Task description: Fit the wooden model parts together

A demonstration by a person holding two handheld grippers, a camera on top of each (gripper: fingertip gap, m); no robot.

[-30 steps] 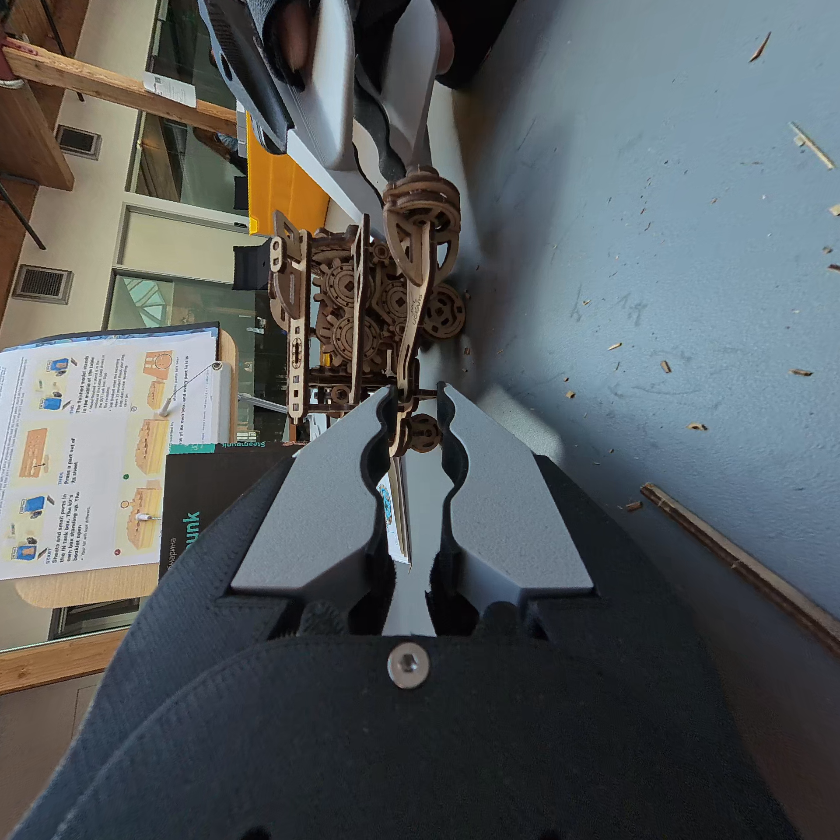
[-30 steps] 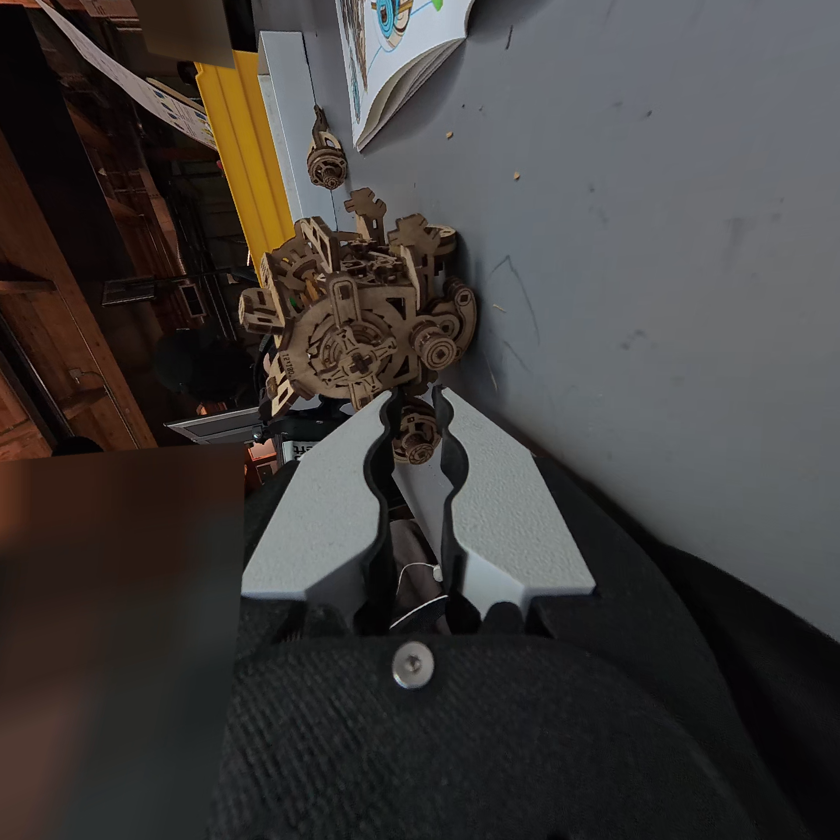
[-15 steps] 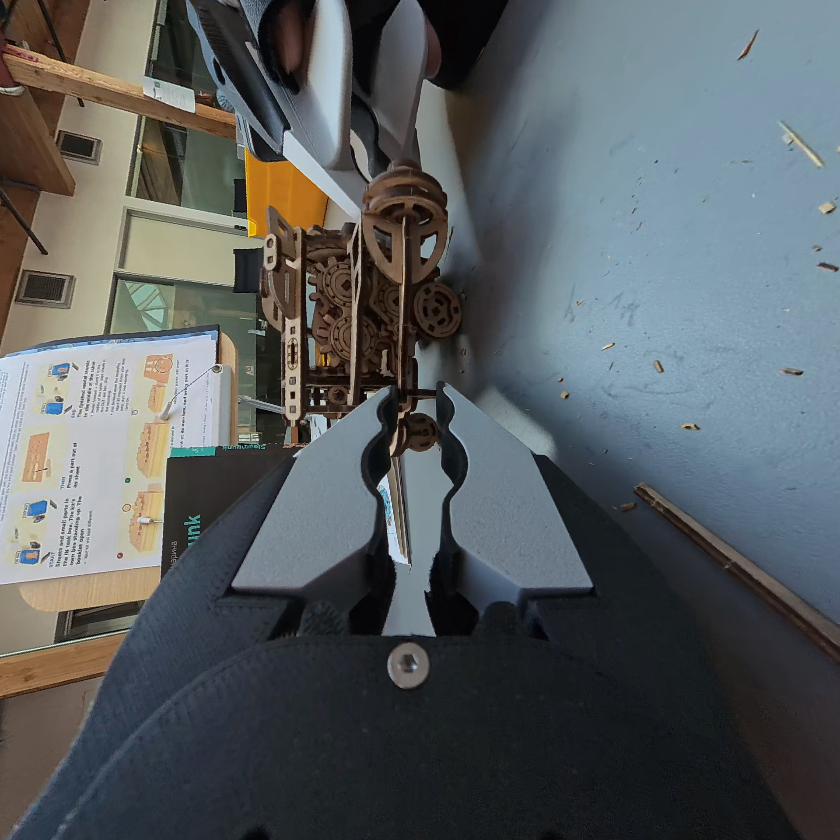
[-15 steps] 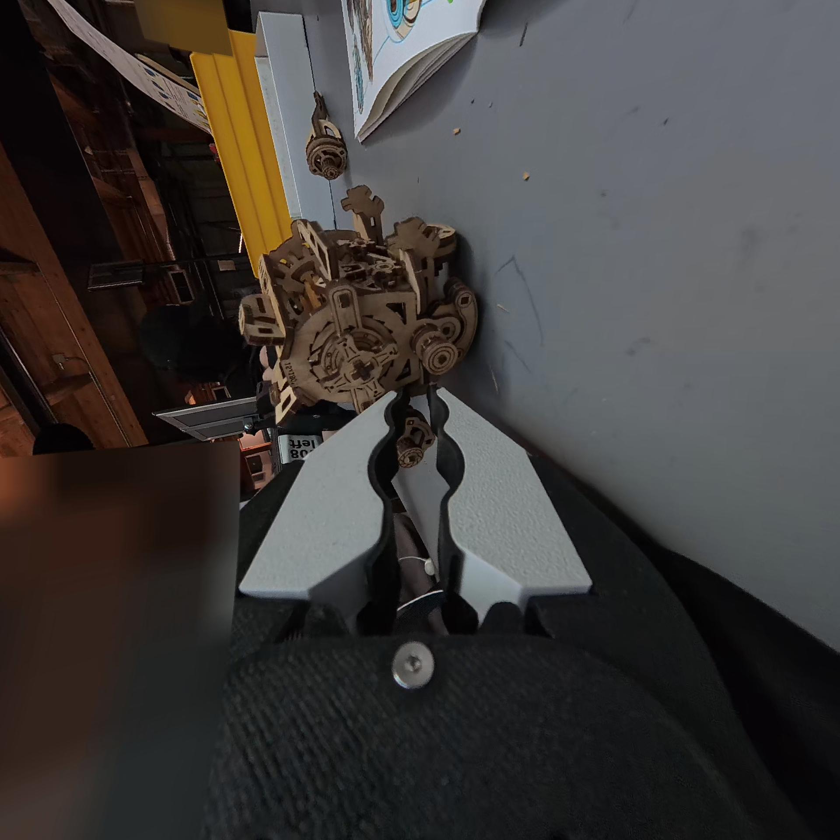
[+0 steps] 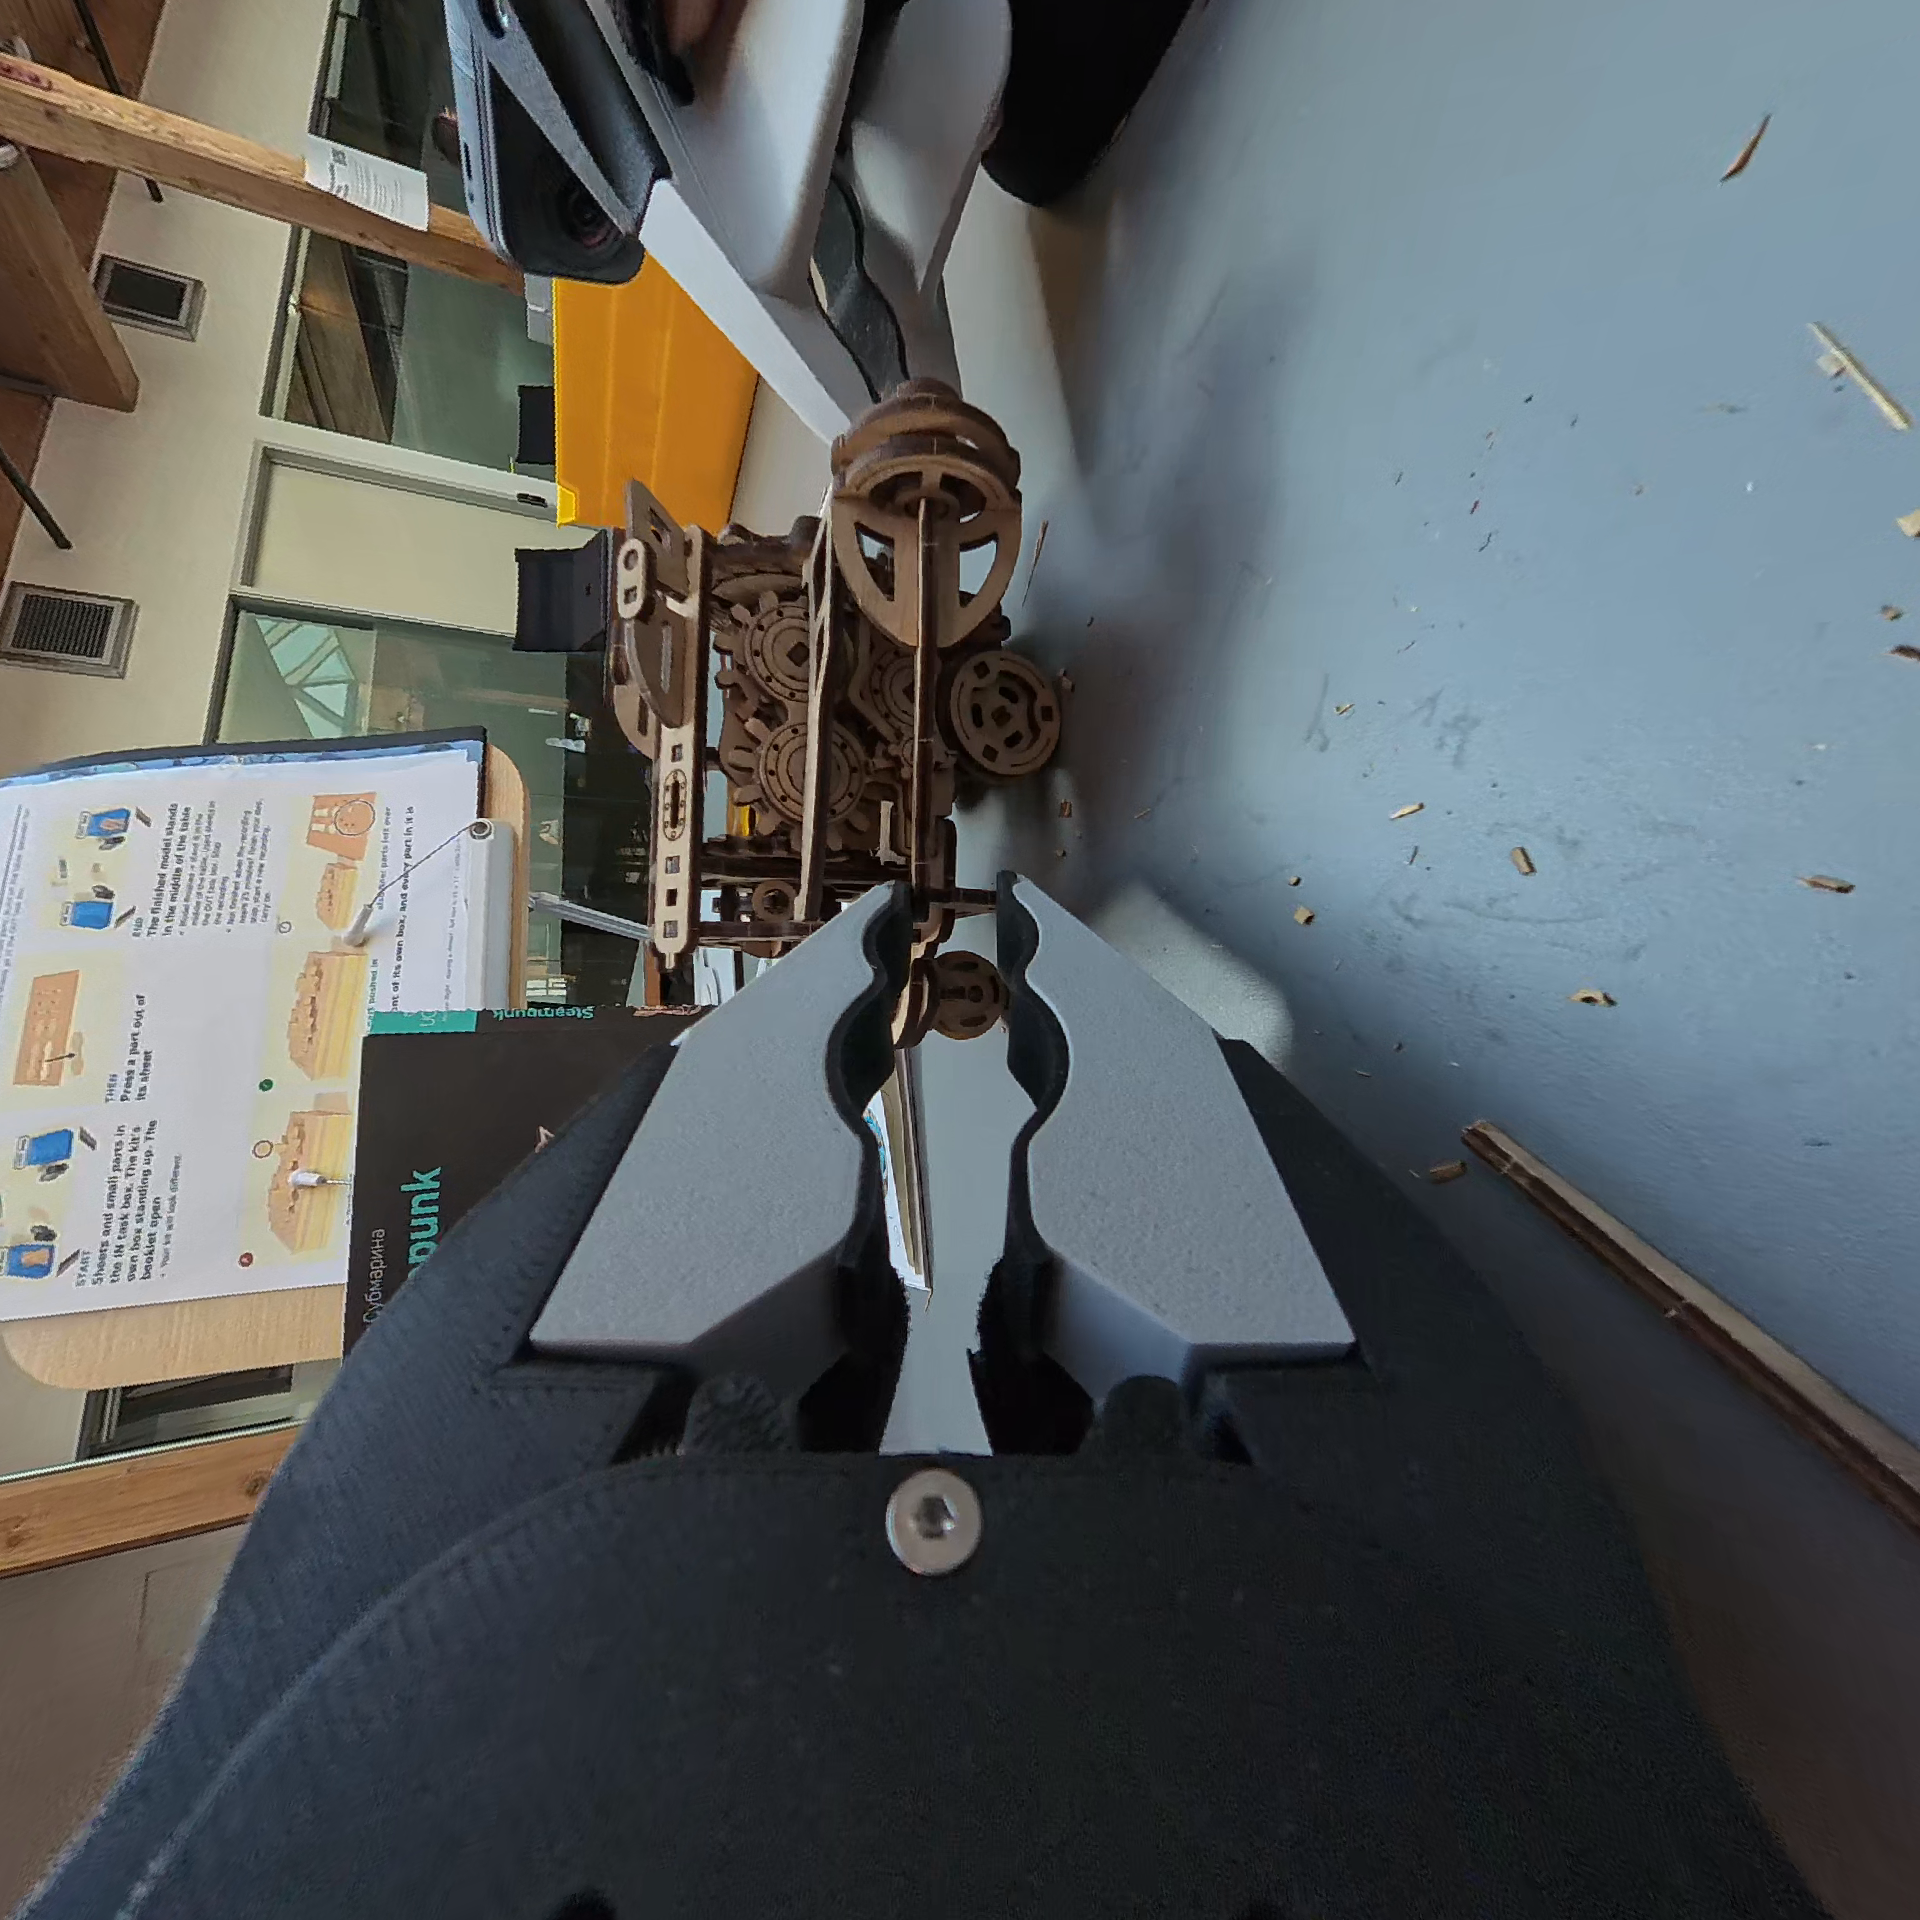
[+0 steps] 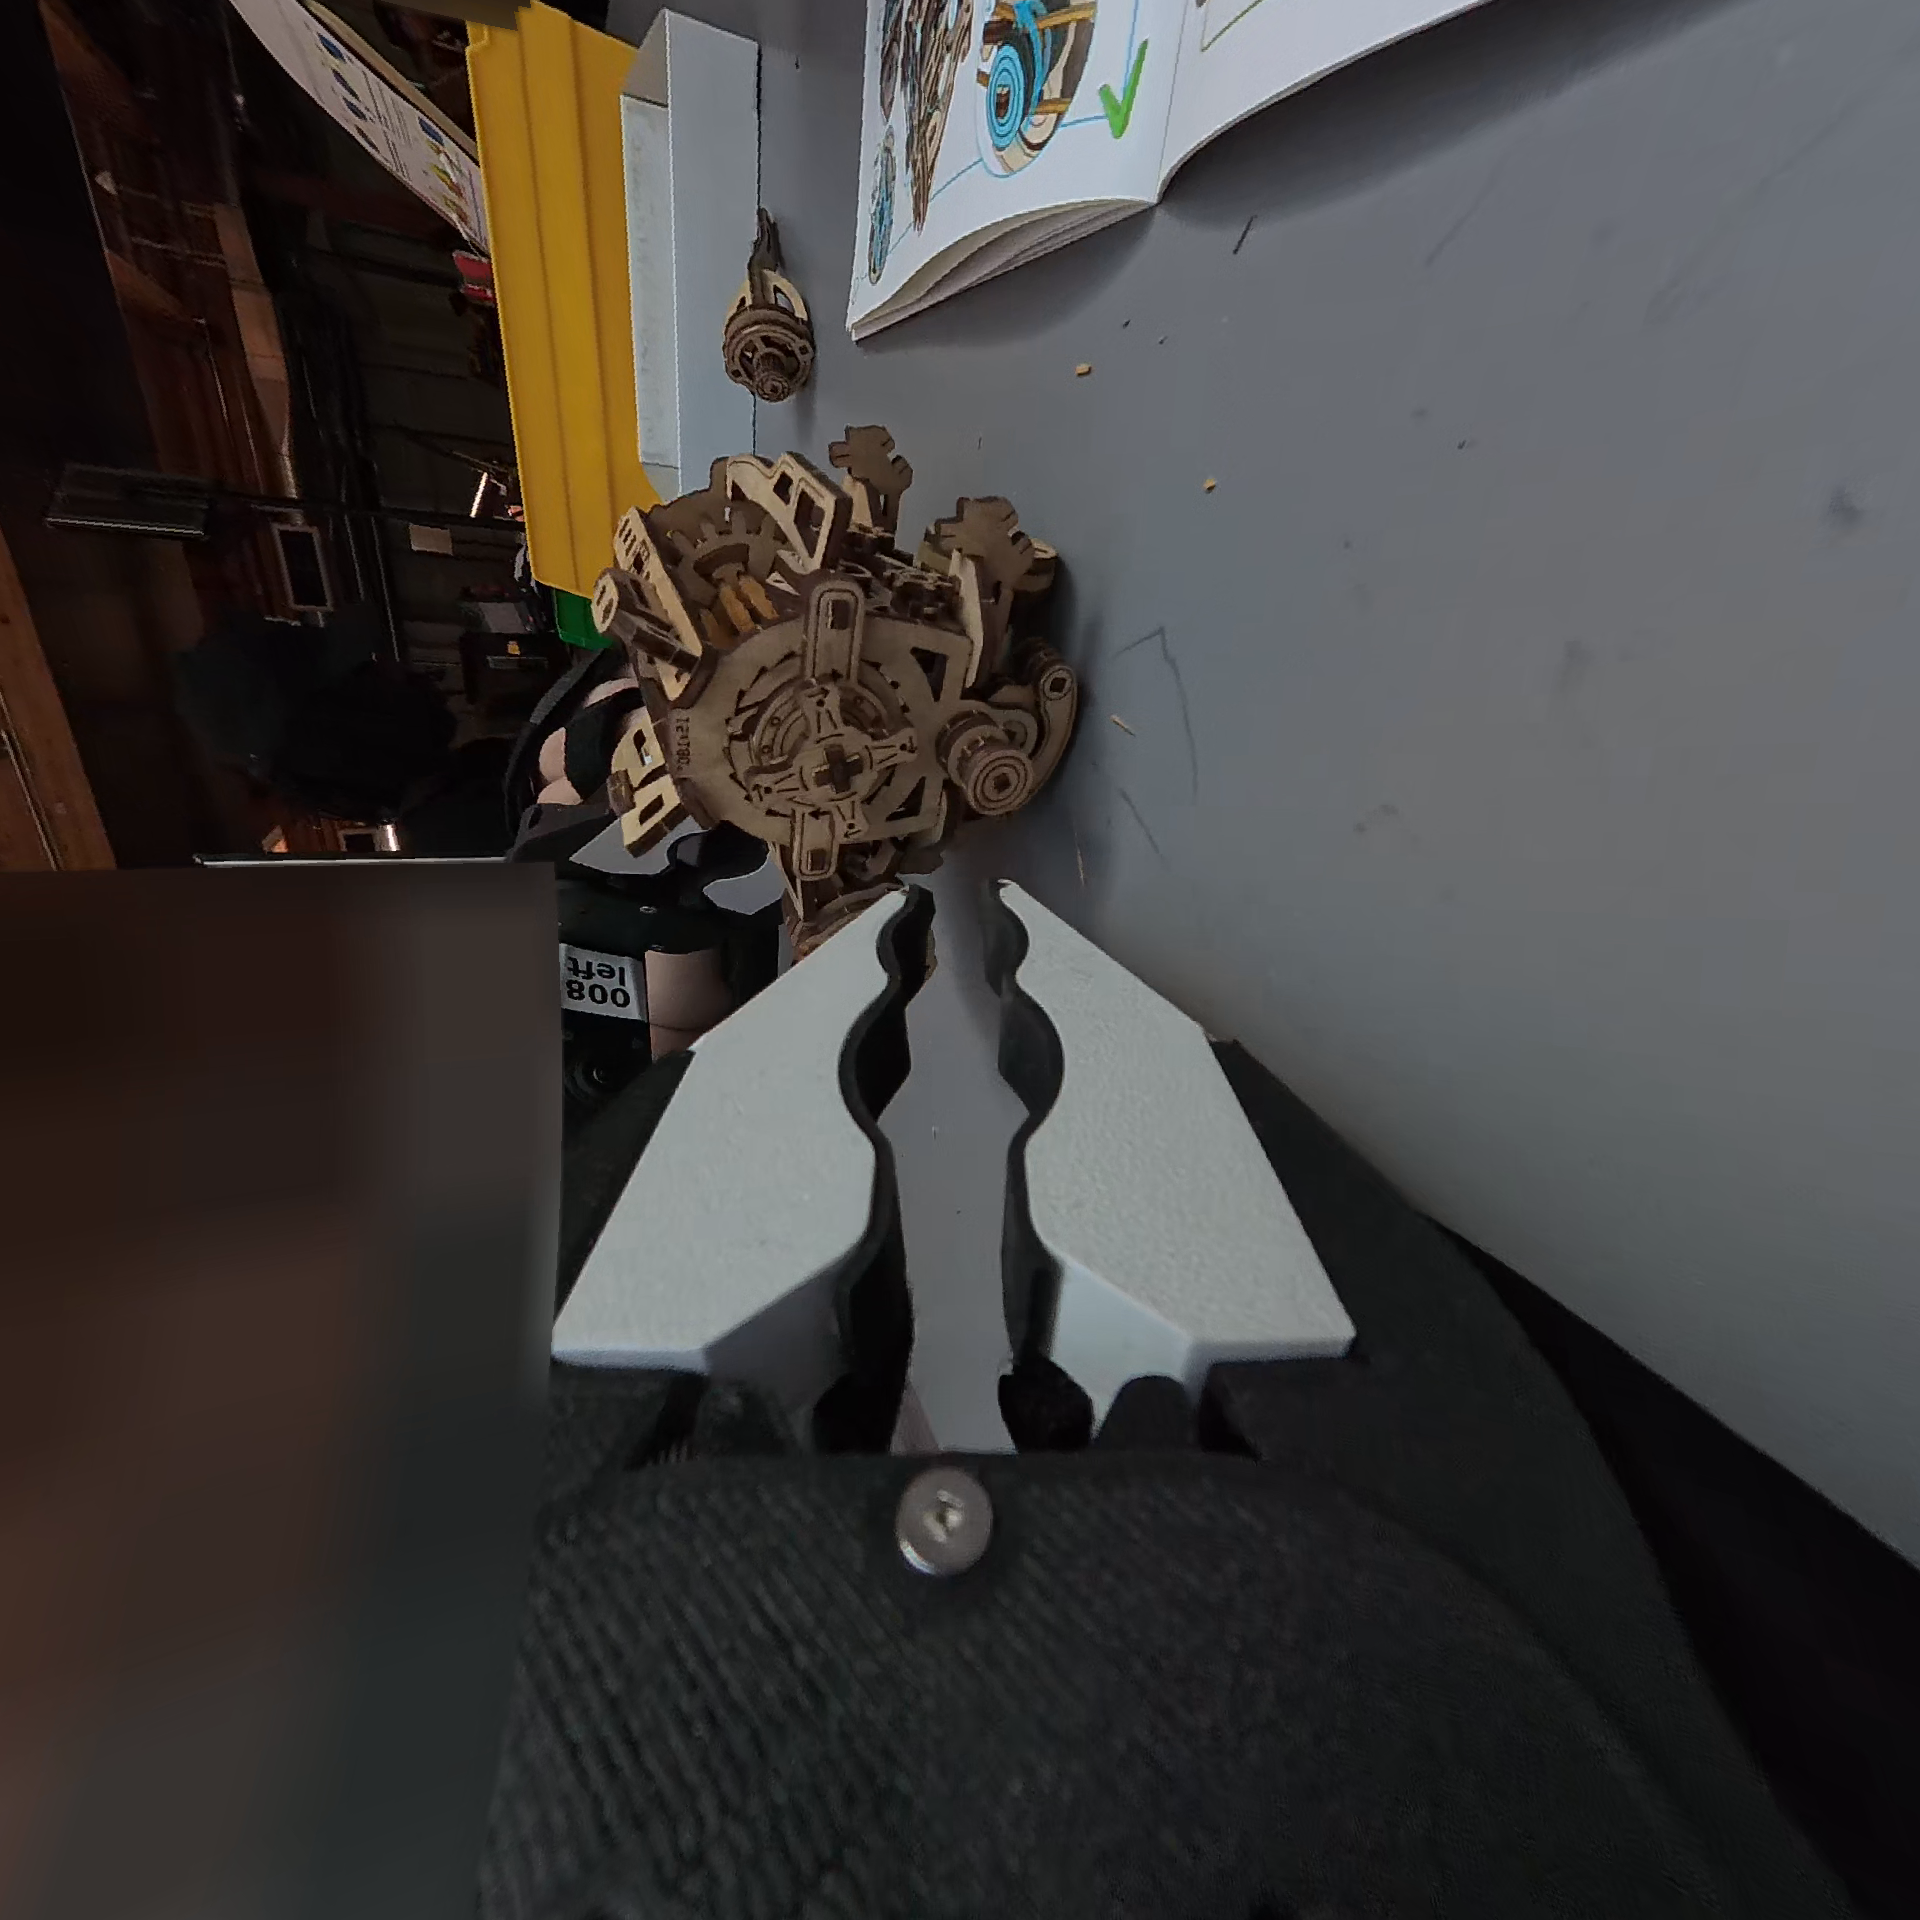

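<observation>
My left gripper is clamping the near end of the wooden model, both dark pads pressing on a small wheel-like piece and the thin frame plate beside it; my right gripper is standing slightly parted just short of the model's round front face, nothing lying between its fingertips; the model is resting on the grey table, gears and side wheels showing, a spoked round part sitting at its far end; in the left wrist view my right gripper's pale fingers are hanging just beyond that round part; a separate small wooden sub-assembly is lying apart on the table, near the open instruction booklet; a yellow bin is standing at the table edge; a printed instruction sheet and a dark box are propped past the table; wood chips and a thin wooden strip are lying scattered on the surface.
</observation>
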